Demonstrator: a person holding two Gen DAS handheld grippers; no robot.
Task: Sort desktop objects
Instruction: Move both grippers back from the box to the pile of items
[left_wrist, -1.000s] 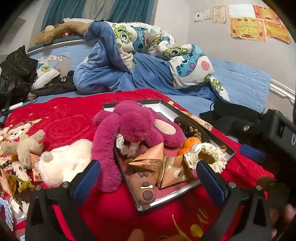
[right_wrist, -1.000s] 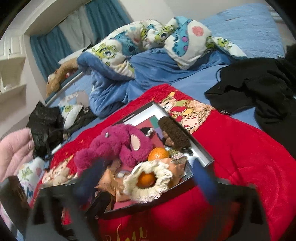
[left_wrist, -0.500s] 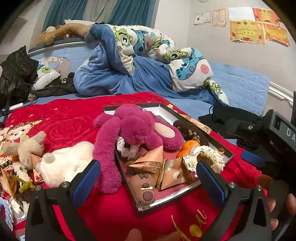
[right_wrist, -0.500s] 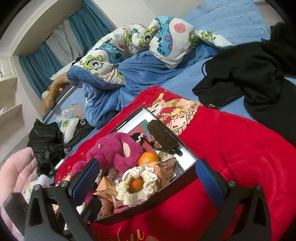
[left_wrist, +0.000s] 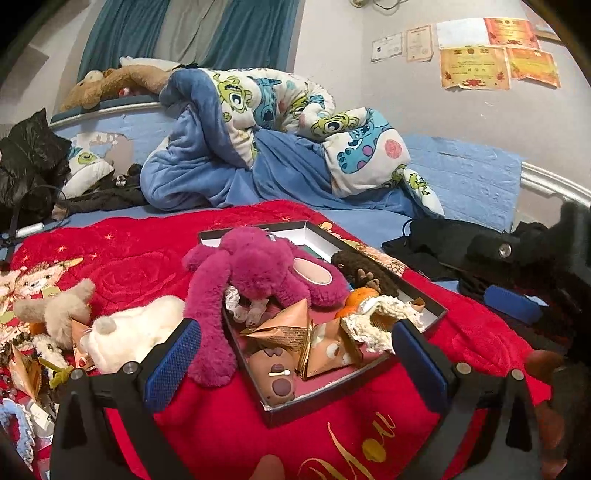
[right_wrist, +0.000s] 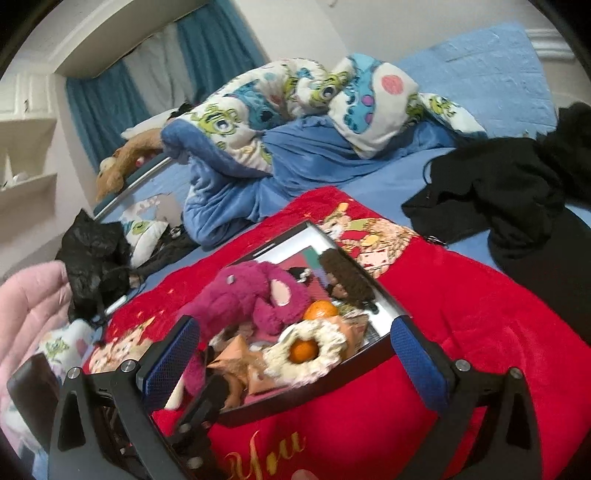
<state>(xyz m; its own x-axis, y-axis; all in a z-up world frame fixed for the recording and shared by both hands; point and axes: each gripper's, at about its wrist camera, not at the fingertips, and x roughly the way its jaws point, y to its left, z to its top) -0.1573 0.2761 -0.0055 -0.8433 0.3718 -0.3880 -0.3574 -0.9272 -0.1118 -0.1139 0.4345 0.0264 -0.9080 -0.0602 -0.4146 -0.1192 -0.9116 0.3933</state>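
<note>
A black shallow box (left_wrist: 373, 380) sits on the red blanket (left_wrist: 140, 258). In it lie a magenta plush bear (left_wrist: 258, 269), a brown knitted toy (left_wrist: 365, 269), oranges (left_wrist: 360, 295), a cream lace ring (left_wrist: 384, 317), tan paper packets (left_wrist: 291, 325) and a brown bear-face pouch (left_wrist: 275, 373). My left gripper (left_wrist: 295, 360) is open and empty, just before the box's near corner. My right gripper (right_wrist: 295, 358) is open and empty, above the box's near edge (right_wrist: 332, 373); the lace ring holding an orange (right_wrist: 303, 350) lies between its fingers' line of sight.
Left of the box lie a white plush (left_wrist: 129, 332), a beige plush (left_wrist: 55, 306) and small clutter (left_wrist: 22, 369). Black clothing (right_wrist: 517, 192) lies at the right on the blue sheet. A rumpled cartoon duvet (left_wrist: 277, 122) is behind. The right gripper shows at the left view's right edge (left_wrist: 513, 304).
Both grippers stayed open and empty. The left view drew back and rose a little from the box. The right gripper moved closer over the box's near edge.
</note>
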